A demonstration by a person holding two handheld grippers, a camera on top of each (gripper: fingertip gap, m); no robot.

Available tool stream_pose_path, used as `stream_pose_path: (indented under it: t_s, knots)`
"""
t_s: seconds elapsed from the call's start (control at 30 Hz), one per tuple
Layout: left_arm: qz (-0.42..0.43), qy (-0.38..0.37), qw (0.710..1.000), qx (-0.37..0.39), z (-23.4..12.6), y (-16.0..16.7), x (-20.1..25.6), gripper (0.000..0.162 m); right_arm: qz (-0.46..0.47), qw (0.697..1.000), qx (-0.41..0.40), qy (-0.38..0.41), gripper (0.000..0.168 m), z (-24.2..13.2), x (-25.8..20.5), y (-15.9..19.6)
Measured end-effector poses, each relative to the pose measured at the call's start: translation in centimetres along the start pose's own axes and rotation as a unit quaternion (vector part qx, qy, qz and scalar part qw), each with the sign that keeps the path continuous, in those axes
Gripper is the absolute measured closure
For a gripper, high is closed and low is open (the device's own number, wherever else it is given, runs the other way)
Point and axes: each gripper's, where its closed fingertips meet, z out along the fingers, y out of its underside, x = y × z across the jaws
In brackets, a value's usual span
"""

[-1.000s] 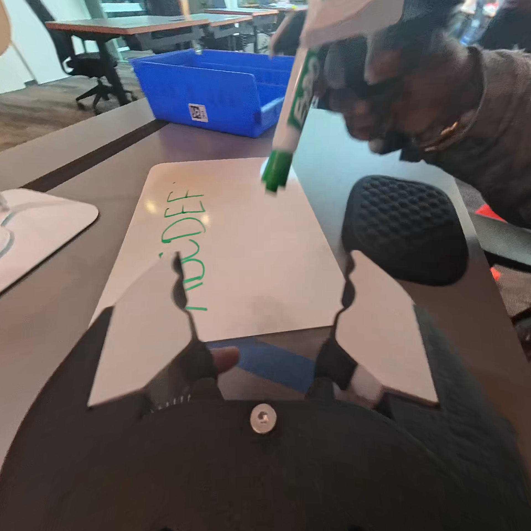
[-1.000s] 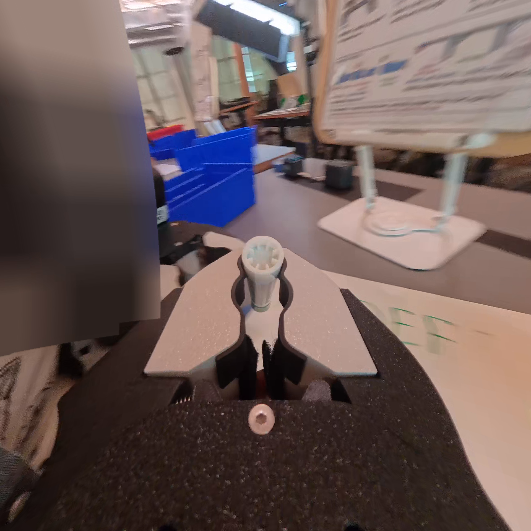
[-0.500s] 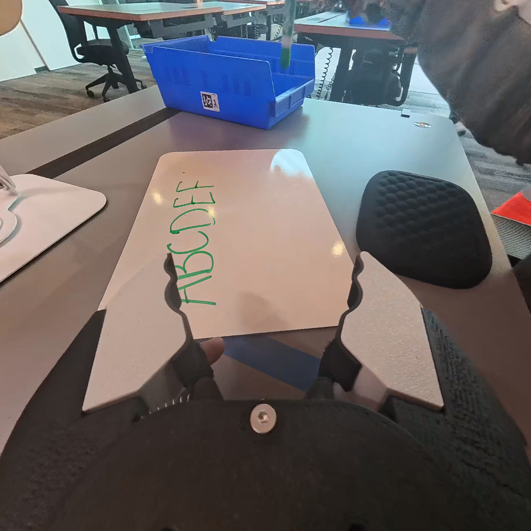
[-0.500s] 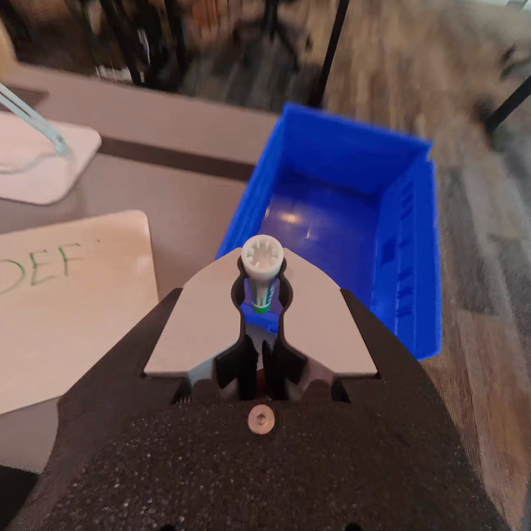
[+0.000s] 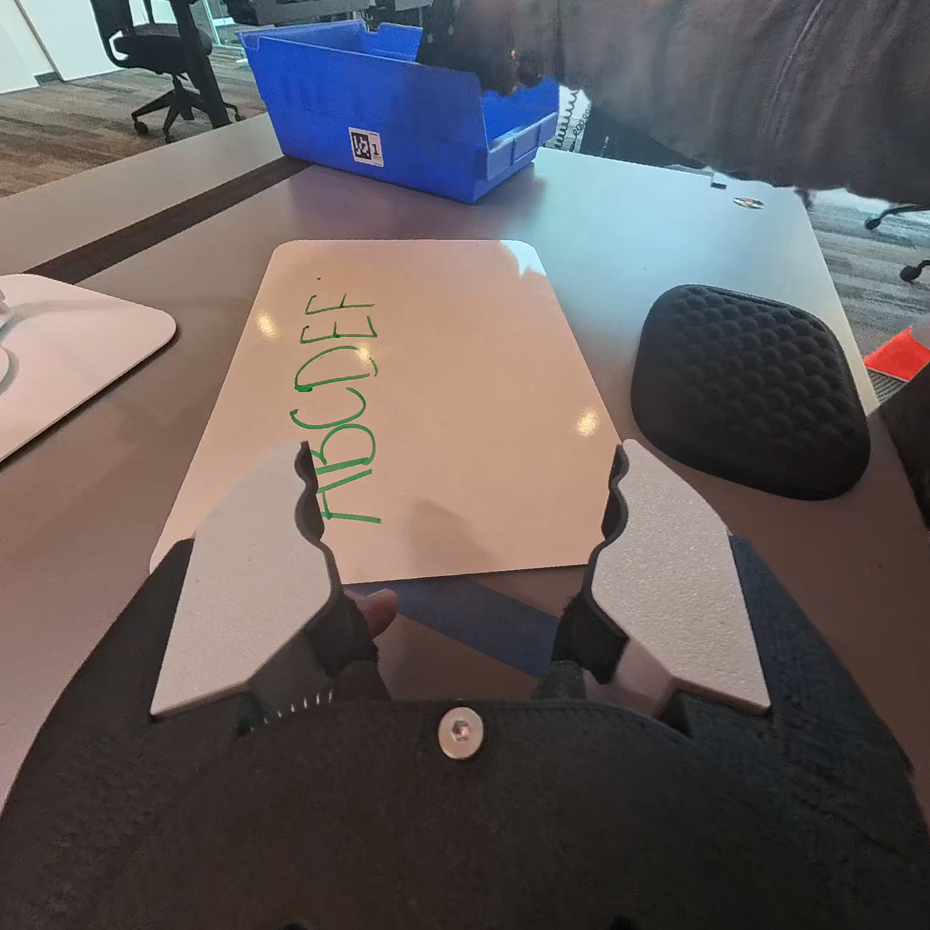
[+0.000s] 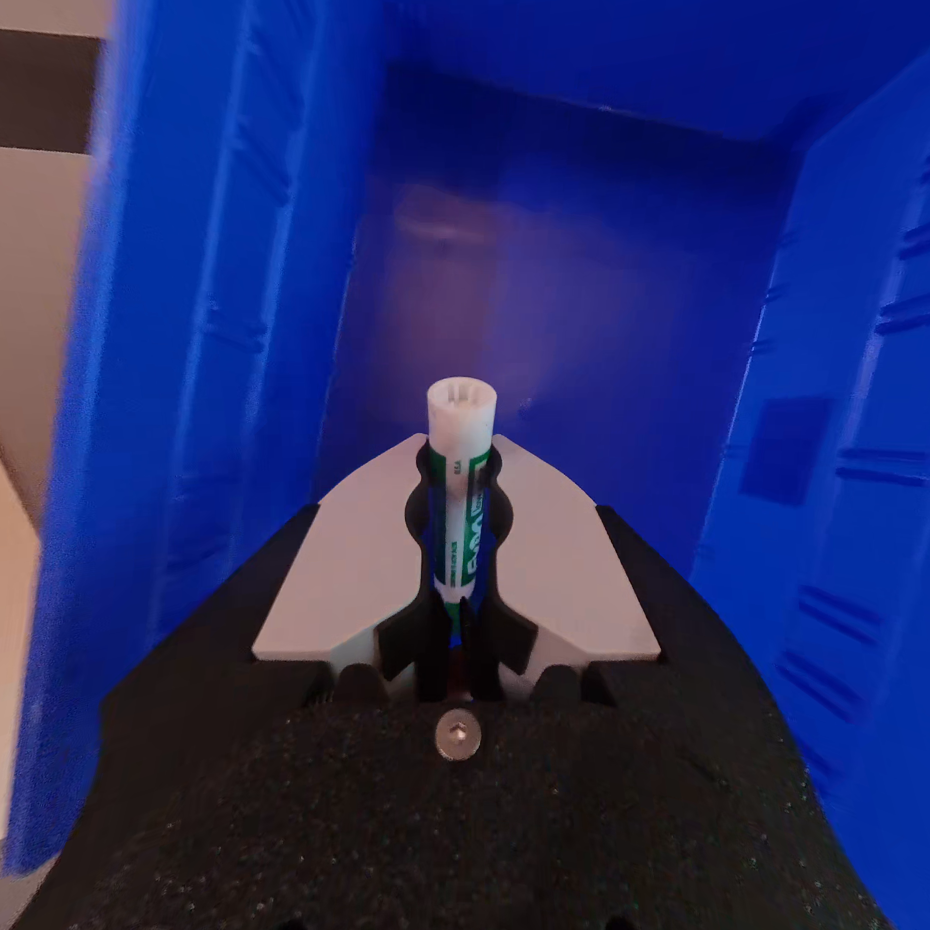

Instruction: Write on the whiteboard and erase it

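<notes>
Two fingers of the right gripper [image 6: 459, 483] clamp the marker [image 6: 460, 453] lengthwise, inside the bin [image 6: 629, 251]; left gripper [image 5: 460, 503], wide open and empty, is nearer the eraser [image 5: 745, 397].

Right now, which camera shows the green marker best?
The right wrist view: the marker fills its centre, clamped in the right gripper inside the blue bin. The left wrist view doesn't show it.

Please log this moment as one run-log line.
right gripper: shut on marker, inside bin | left gripper: open over whiteboard | eraser: untouched
</notes>
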Motion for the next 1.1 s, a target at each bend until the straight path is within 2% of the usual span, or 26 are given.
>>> stream_pose_path:
  t_s: [0.1,0.13,0.2,0.27,0.33,0.4,0.43,0.5,0.53,0.67,0.73,0.77,0.87,1.1]
  knots:
    - [0.002,0.002,1.0,0.001,0.0,0.0,0.1,0.053,0.015,1.0,-0.01,-0.003,0.148,1.6,0.1,0.7]
    - [0.003,0.003,1.0,0.0,0.0,0.0,0.1,0.053,0.018,1.0,-0.005,0.0,0.143,1.6,0.2,0.7]
    - [0.005,0.002,1.0,-0.001,0.0,0.0,0.2,0.053,0.027,0.999,0.025,0.01,0.121,0.7,0.5,0.4]
    - [0.007,0.004,1.0,-0.003,0.0,0.1,0.3,0.053,0.039,0.995,0.088,0.025,0.112,-1.8,0.9,-0.3]
    - [0.007,0.006,1.0,-0.005,0.0,0.1,0.4,0.053,0.062,0.98,0.189,0.029,0.114,-5.8,0.8,-0.9]
    - [0.007,0.008,1.0,-0.006,0.0,0.1,0.5,0.053,0.067,0.95,0.303,-0.01,0.111,-10.1,-1.3,-0.9]
    - [0.008,0.008,1.0,-0.007,0.0,0.1,0.5,0.053,0.056,0.936,0.346,-0.044,0.103,-11.7,-3.1,-0.4]
    - [0.011,0.01,1.0,-0.008,0.0,0.1,0.7,0.054,0.02,0.928,0.36,-0.093,0.093,-12.3,-6.8,1.7]
    - [0.013,0.012,1.0,-0.008,0.0,0.1,0.8,0.054,0.0,0.934,0.344,-0.093,0.093,-11.5,-8.1,3.0]
    - [0.028,0.017,0.999,-0.013,0.2,0.2,1.5,0.056,-0.064,0.958,0.279,-0.015,0.12,-6.6,-9.4,5.9]
    - [0.046,0.007,0.999,-0.019,0.2,0.3,1.5,0.056,-0.076,0.957,0.279,0.016,0.15,-5.9,-9.3,6.2]
    - [0.055,0.0,0.998,-0.019,0.1,0.2,1.4,0.056,-0.069,0.955,0.285,0.035,0.159,-6.0,-9.1,6.4]
    - [0.062,-0.007,0.998,-0.01,-0.4,-0.4,1.4,0.057,-0.061,0.954,0.278,0.096,0.163,-6.6,-8.2,7.7]
    - [0.075,-0.017,0.997,0.032,-1.8,-2.7,1.8,0.059,-0.017,0.952,0.288,0.102,0.164,-9.2,-10.1,12.7]
